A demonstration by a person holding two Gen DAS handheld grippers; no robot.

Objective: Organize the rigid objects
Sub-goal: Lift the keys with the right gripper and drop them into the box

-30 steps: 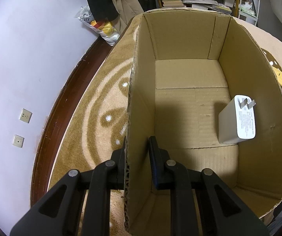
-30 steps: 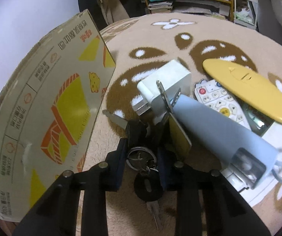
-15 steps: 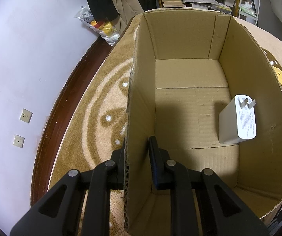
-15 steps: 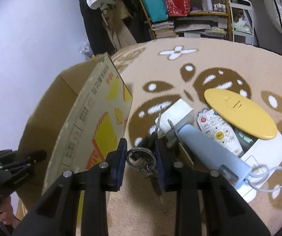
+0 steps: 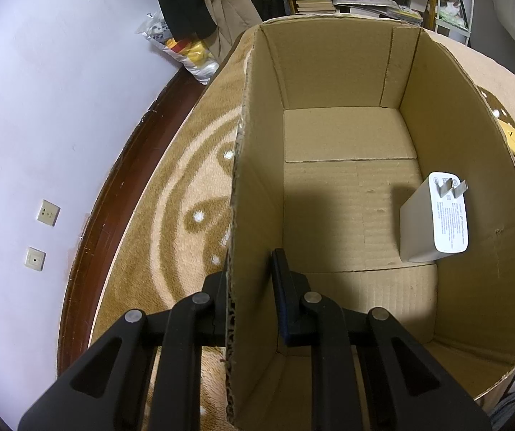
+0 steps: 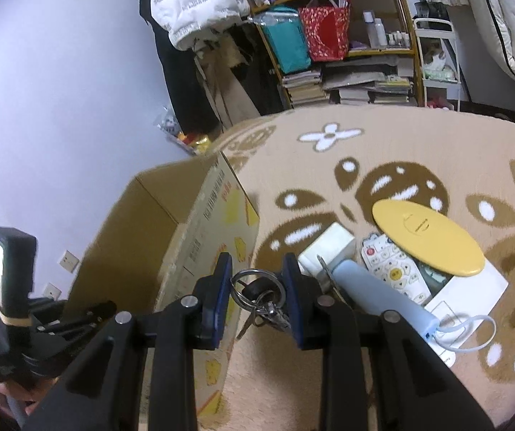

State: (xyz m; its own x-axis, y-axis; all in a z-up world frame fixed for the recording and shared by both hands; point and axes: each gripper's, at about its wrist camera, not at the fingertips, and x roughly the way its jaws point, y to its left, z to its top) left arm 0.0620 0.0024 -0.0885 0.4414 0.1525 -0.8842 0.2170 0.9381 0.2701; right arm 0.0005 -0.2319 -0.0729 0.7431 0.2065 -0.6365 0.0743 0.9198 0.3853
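Around us on the patterned rug (image 6: 419, 143) we see a small heap of rigid things: a white charger block (image 6: 327, 248), a pale blue cylinder (image 6: 383, 296) with a cord loop at its end, a white remote control (image 6: 392, 273), a flat yellow oval lid (image 6: 428, 237) lying partly over the remote, and a white flat box (image 6: 473, 298) under them. Behind stands a cluttered shelf (image 6: 347, 36) with a red bag, a teal bag and stacked books. The printed wall of the cardboard box (image 6: 199, 244) rises just left of our right gripper (image 6: 257, 273), between it and the box interior.

With our left gripper (image 5: 250, 273) we have one finger outside and one finger inside the left wall of the cardboard box (image 5: 347, 72); the outer finger touches the cardboard, and we cannot tell whether the inner one presses it. Inside, a white wall charger (image 5: 433, 222) leans against the right wall, prongs up, well apart from our fingers.

Our right gripper pinches a key ring with keys (image 6: 261, 294) between its blue pads (image 6: 221, 287); the ring sits between the fingers, keys dangling below, lifted clear of the rug, beside the box's outer wall
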